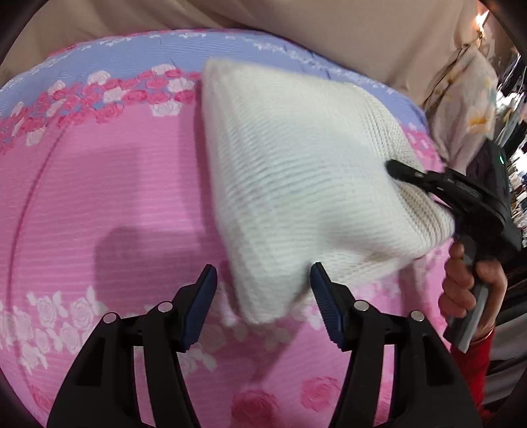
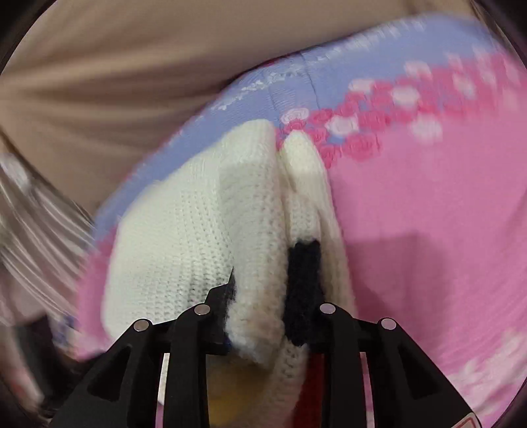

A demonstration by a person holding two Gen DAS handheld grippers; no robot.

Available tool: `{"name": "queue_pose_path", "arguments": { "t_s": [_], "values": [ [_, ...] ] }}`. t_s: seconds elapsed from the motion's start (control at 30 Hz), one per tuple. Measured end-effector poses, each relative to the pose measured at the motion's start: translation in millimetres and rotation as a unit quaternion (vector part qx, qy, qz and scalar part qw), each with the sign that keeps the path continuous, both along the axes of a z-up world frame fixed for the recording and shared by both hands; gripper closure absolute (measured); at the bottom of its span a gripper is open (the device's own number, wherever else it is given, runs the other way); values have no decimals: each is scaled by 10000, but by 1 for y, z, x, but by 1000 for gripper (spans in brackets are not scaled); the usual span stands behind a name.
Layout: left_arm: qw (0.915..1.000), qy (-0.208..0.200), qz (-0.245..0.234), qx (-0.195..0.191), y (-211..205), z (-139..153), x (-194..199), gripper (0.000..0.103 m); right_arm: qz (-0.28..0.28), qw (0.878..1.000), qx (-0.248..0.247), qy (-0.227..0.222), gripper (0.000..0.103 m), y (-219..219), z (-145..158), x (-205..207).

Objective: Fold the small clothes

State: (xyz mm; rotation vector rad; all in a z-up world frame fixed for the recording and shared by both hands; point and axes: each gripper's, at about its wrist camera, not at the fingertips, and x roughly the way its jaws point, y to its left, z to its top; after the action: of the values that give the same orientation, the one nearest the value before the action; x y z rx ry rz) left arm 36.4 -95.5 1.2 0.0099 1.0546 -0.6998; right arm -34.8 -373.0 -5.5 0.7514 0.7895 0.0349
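A folded white knit garment lies on a pink flowered bedsheet. My left gripper is open, its jaws on either side of the garment's near corner, not closed on it. My right gripper comes in from the right and is shut on the garment's right edge, lifting it a little. In the right wrist view the garment is bunched between my right gripper, with a dark knit patch and red and yellow parts showing in the fold.
The sheet has a lilac border with pink and white roses at the far side. Beige fabric lies beyond the bed. Clutter and a light patterned cloth stand at the far right.
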Motion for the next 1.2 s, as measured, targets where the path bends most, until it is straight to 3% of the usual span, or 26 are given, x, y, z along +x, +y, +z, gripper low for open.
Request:
{"name": "queue_pose_path", "arguments": {
  "t_s": [0.07, 0.13, 0.2, 0.3, 0.33, 0.37, 0.43, 0.47, 0.5, 0.53, 0.6, 0.67, 0.73, 0.8, 0.93, 1.0, 1.17, 1.2],
  "values": [
    [9996, -37, 6, -265, 10, 15, -3, 46, -67, 9993, 181, -316, 69, -2, 16, -21],
    [9986, -103, 103, -510, 20, 30, -2, 45, -187, 9982, -190, -544, 67, 4, 40, -44],
    [9983, -218, 249, -479, 20, 37, 2, 38, 3, 9970, -381, -675, 64, 16, 56, -58],
    [9993, -169, 232, -245, 7, 26, 9, 38, 484, 9940, -627, -757, 37, 43, 67, -66],
    [9998, -137, 152, -82, -1, 18, 10, 38, 650, 9926, -770, -680, 37, 55, 62, -63],
    [9999, -118, 96, 82, -7, 13, 11, 39, 781, 9910, -941, -536, 40, 64, 53, -57],
    [9989, 6, 32, 461, -15, -3, 11, 49, 817, 9865, -1422, -32, 92, 76, 33, -44],
    [9984, 120, 39, 546, -13, -9, 11, 49, 806, 9874, -1360, 65, 93, 75, 27, -45],
    [9982, 200, 82, 558, -10, -14, 11, 49, 752, 9915, -1057, -126, 94, 71, 30, -53],
    [9983, 258, 114, 518, -6, -17, 11, 49, 726, 9937, -559, -644, 94, 62, 43, -68],
    [9983, 220, 58, 541, -4, -17, 9, 49, 530, 9926, -285, -1056, 95, 45, 57, -88],
    [9976, 73, -38, 688, -7, -17, 5, 48, 394, 9954, -518, -709, 95, 38, 44, -87],
    [9961, -103, -113, 874, -11, -17, 0, 47, 191, 9954, -927, 156, 98, 31, 3, -73],
    [9955, -134, -106, 937, -12, -14, -4, 47, 224, 9988, -438, 85, 98, 26, -15, -72],
    [9979, 37, -258, 597, 0, -2, -6, 50, 316, 9983, -476, 112, 92, 28, 0, -77],
    [9984, -174, -312, 428, 9, 15, -10, 50, 319, 9981, -531, 54, 84, 28, 16, -83],
    [9981, -600, -138, 67, 8, 54, 3, 49, 117, 9934, -894, -707, 66, 25, 68, -87],
    [9977, -679, -37, 54, 3, 59, 10, 49, 111, 9912, -1020, -833, 59, 25, 77, -78]
  ]
}}
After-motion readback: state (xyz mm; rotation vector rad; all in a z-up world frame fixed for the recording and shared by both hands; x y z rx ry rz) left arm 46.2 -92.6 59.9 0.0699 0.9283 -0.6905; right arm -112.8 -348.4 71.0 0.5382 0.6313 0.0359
